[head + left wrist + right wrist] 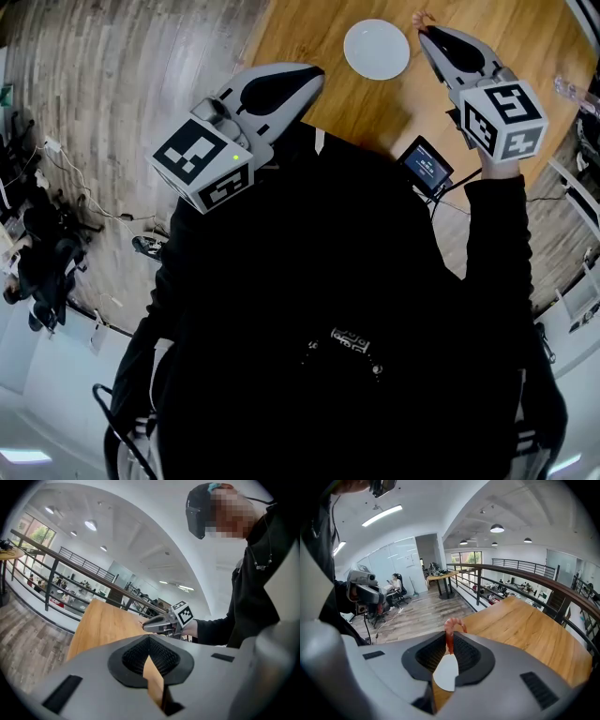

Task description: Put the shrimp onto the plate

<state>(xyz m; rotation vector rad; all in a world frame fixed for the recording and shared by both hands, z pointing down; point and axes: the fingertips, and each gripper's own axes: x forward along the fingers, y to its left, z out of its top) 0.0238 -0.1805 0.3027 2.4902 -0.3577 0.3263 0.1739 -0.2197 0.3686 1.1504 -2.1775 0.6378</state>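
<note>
The pink curled shrimp [453, 626] sticks out from the fingertips of my right gripper [450, 641], which is shut on it. In the head view the shrimp [421, 18] and right gripper [424, 32] hang over the wooden table [309, 28], just right of the round white plate [376, 49]. The plate [446, 674] shows through the gap between the right jaws, below the shrimp. My left gripper [314, 73] hovers at the table's near left edge with its jaws together and nothing in them. The left gripper view looks past the left gripper [149, 654] to the right gripper [146, 626] over the table.
A small device with a lit screen [427, 166] sits at the table's near edge, close to my right arm. A dark railing [525, 581] runs along the table's far side. Wood-plank floor [122, 84] lies left of the table, with office chairs [375, 611] beyond.
</note>
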